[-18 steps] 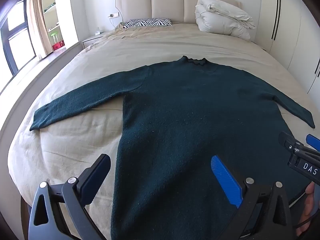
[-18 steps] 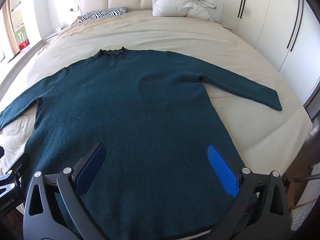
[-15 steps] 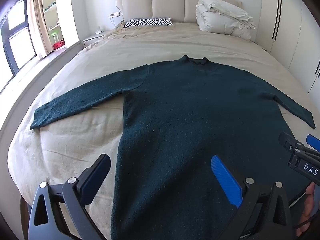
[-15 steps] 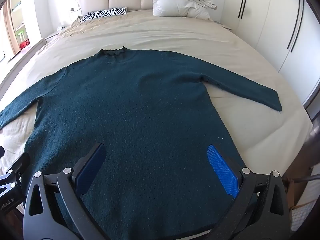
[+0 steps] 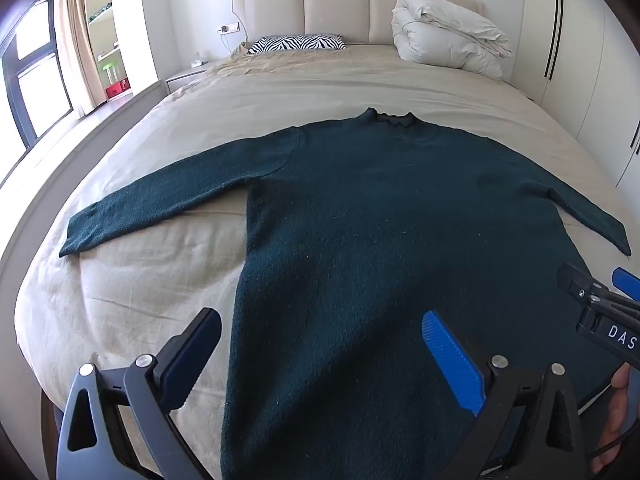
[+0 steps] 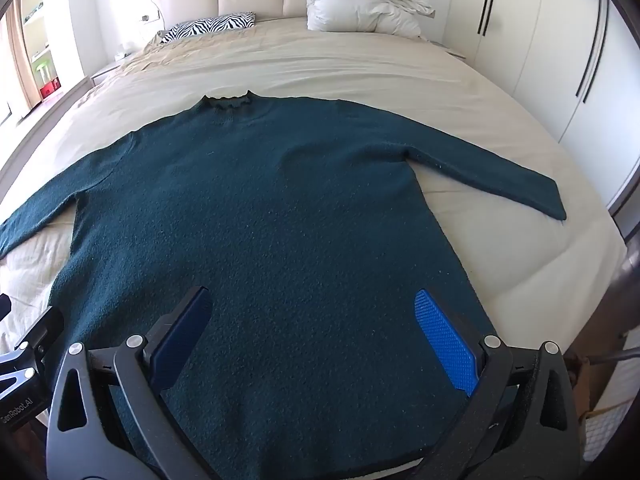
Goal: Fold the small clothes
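Beige-sheeted bed (image 5: 304, 92) fills both views, padded headboard (image 5: 336, 8) at 12 o'clock. Dark teal knit sweater (image 5: 380, 240) lies flat on the bed's near half, front spread out, collar toward 12 o'clock, sleeves out toward 9 and 3 o'clock, hem at the near edge. White folded duvet (image 5: 448, 40) sits at 1 o'clock by the headboard, zebra-print pillow (image 5: 296, 43) at 11 o'clock. Left gripper (image 5: 320, 344) hangs over the sweater's lower left side, jaws spread wide, nothing between them. Right gripper (image 6: 320, 328) hangs over the lower right body, jaws spread wide too, pinching nothing. Bare fingertips (image 5: 618, 380) show at the left view's 4 o'clock edge.
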`<state>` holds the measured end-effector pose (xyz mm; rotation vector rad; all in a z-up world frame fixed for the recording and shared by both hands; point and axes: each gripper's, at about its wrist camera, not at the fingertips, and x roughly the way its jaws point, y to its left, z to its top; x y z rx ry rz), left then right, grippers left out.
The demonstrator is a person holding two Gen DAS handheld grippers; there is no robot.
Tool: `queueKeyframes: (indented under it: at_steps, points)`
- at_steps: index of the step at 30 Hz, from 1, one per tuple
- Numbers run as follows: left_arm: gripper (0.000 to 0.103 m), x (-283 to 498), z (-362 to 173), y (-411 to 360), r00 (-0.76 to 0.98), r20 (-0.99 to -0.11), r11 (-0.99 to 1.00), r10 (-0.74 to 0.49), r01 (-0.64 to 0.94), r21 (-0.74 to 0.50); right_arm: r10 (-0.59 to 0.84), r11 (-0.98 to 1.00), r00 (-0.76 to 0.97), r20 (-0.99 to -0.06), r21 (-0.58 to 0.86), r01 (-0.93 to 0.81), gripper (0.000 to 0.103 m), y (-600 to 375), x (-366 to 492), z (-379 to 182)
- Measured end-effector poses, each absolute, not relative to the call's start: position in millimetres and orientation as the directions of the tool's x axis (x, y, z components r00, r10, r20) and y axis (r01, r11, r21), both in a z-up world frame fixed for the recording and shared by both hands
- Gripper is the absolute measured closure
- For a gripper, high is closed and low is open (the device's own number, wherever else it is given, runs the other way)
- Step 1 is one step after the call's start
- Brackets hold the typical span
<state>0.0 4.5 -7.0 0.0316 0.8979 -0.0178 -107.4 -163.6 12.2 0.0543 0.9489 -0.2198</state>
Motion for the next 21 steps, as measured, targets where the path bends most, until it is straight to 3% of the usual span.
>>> queueKeyframes:
  at_steps: [21]
  points:
    - [0.0,-1.3,-7.4,5.3,0.623,-0.782,0.999,-0.002,0.029,0.021,-0.16,0.978,0.557,-0.815,-0.055,0.201,0.0,-159.6,-106.5,10.4]
